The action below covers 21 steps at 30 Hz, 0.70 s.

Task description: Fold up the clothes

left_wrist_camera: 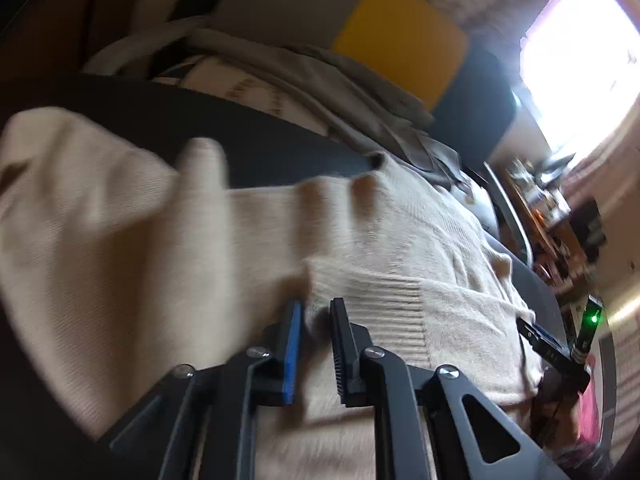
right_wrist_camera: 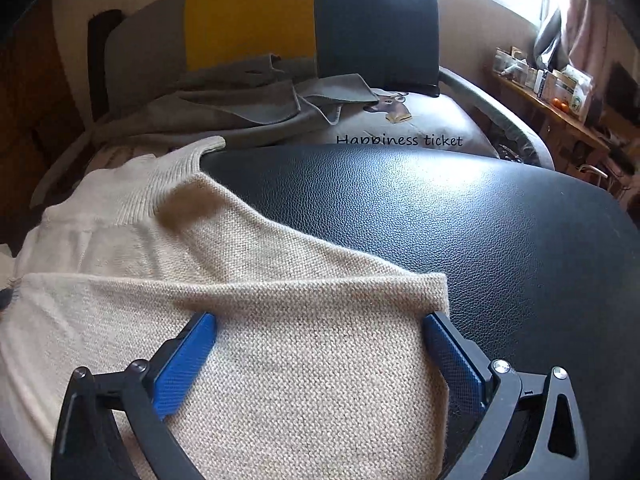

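A beige knit sweater (left_wrist_camera: 400,240) lies spread over a black leather surface (right_wrist_camera: 440,220). In the left wrist view my left gripper (left_wrist_camera: 316,306) is nearly closed, with a bunch of the sweater's fabric beside the ribbed hem pinched between its fingers. The sweater's left part is motion-blurred. In the right wrist view the sweater (right_wrist_camera: 280,320) has a folded edge running across it and its ribbed collar (right_wrist_camera: 180,176) points to the far left. My right gripper (right_wrist_camera: 319,320) stands wide open over the sweater's near corner, its blue pads (right_wrist_camera: 188,356) apart and nothing gripped.
Behind the black surface lie a grey garment (right_wrist_camera: 240,108) and a cushion printed "Happiness ticket" (right_wrist_camera: 400,140), backed by a grey, yellow and dark blue chair back (right_wrist_camera: 252,12). A cluttered shelf (right_wrist_camera: 552,92) and a bright window stand at the right. A device with a green light (left_wrist_camera: 592,318) shows at the sweater's right end.
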### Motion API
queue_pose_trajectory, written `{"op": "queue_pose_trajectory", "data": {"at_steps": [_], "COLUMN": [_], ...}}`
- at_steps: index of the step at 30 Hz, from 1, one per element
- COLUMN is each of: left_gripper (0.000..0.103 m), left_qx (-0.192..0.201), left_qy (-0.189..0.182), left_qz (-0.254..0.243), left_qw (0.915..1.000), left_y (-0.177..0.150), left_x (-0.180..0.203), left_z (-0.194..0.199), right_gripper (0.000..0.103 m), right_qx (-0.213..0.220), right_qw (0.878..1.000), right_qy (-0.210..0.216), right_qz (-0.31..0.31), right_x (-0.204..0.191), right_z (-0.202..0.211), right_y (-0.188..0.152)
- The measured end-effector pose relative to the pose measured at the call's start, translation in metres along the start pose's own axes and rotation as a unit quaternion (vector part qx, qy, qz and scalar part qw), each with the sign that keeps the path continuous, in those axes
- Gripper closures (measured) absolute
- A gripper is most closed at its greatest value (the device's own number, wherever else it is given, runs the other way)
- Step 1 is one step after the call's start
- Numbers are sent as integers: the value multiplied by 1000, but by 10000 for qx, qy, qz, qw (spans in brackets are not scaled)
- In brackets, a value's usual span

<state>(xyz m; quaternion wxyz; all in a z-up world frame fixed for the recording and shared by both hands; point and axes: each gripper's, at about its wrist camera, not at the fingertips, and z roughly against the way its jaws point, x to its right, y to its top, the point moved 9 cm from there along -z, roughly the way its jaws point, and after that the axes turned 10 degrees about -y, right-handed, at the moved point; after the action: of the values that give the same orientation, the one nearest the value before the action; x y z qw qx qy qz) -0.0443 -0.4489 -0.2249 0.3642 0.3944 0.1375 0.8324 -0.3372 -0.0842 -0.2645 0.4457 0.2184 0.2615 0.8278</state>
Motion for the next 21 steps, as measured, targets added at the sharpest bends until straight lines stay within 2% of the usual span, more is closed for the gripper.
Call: {"op": "queue_pose_trajectory", "data": {"at_steps": [3, 6, 8, 9, 11, 14, 17, 19, 21], "left_gripper": [84, 82, 81, 82, 81, 81, 82, 82, 82], "left_qx": [65, -67, -265, -371, -273, -71, 99, 140, 162], "left_qy": [31, 37, 130, 182, 159, 100, -32, -237, -330], "left_qz": [-158, -599, -646, -654, -670, -693, -641, -477, -369], "left_qw": [9998, 9982, 9975, 9970, 9973, 9975, 9979, 9985, 9986], "left_y": [-15, -42, -63, -74, -79, -83, -85, -85, -84], "left_x": [9, 25, 25, 24, 22, 21, 18, 14, 15], "left_z": [22, 31, 26, 23, 24, 26, 29, 31, 29], "right_gripper": [0, 0, 0, 0, 0, 0, 0, 0, 0], "right_qx": [-7, -31, 38, 196, 350, 303, 149, -48, -57], "right_qw": [10000, 9998, 9994, 9996, 9991, 9950, 9969, 9979, 9979], "right_qy": [-48, -214, -346, -200, 88, 61, 172, 489, 518], "right_qz": [25, 51, 52, 54, 242, 949, 751, 410, 388], "right_x": [0, -2, -6, -16, -43, -83, -88, -81, -80], "right_z": [0, 9, 25, 38, 61, 68, 59, 52, 52], "right_y": [0, 2, 3, 2, -7, -34, -49, -50, -49]}}
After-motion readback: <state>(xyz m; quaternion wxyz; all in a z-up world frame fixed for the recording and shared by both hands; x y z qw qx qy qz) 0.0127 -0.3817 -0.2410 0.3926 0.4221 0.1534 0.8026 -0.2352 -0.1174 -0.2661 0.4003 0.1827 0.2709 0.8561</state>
